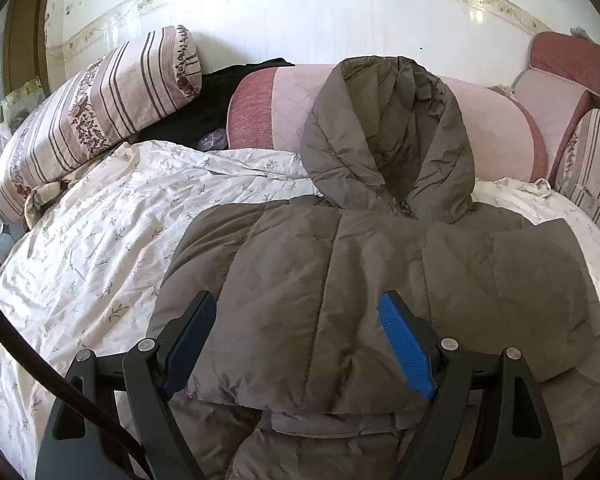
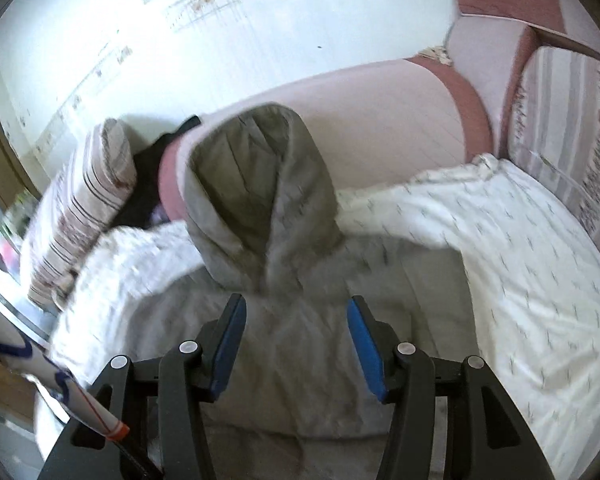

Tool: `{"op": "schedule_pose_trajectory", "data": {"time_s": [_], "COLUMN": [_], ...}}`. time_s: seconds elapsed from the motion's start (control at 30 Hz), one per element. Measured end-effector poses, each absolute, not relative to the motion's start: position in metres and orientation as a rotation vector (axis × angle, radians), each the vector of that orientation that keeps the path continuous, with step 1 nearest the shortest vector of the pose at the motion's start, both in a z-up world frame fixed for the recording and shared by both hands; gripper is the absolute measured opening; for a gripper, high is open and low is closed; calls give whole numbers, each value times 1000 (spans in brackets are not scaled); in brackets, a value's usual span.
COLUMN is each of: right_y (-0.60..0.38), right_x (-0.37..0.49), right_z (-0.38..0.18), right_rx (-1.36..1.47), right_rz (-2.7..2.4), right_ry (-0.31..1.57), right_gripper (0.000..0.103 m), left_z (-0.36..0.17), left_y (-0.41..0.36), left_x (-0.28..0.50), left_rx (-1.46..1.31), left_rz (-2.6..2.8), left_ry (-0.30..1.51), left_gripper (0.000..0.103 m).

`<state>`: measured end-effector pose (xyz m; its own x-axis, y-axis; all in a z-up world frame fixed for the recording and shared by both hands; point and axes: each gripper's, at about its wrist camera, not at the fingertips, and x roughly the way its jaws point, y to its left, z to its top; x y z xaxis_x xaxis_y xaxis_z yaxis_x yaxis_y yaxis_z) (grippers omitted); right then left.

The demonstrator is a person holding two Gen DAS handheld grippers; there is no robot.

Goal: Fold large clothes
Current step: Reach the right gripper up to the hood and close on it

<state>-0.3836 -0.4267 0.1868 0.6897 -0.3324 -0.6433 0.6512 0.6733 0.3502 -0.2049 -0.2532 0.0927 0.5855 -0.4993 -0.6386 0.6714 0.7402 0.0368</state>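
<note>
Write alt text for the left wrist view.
A grey-brown hooded puffer jacket lies partly folded on a floral white bedsheet, hood propped against a pink bolster. The open left gripper hovers over it, holding nothing.

Right tool, jaws apart and empty, hung over a grey jacket on the bed; frame blurred.
</note>
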Motion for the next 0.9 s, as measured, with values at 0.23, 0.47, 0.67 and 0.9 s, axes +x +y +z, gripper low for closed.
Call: {"op": "schedule_pose_trajectory", "data": {"time_s": [0.23, 0.47, 0.67, 0.9], "right_y": [-496, -576, -618, -637], "right_x": [-299, -206, -147, -109], "right_z": [259, 241, 205, 159], "right_rx": [514, 521, 496, 410], "right_rz": [-648, -694, -749, -874], "right_ry": [563, 616, 643, 758], "right_gripper": [61, 62, 62, 9], "left_z": [91, 83, 71, 70], "left_y": [-255, -263, -267, -267], "left_x": [-201, -197, -189, -185], "left_rx": [281, 305, 303, 310], "left_rz": [-697, -712, -716, -709], "left_ry": [665, 699, 757, 752], "left_gripper": [83, 83, 83, 83]}}
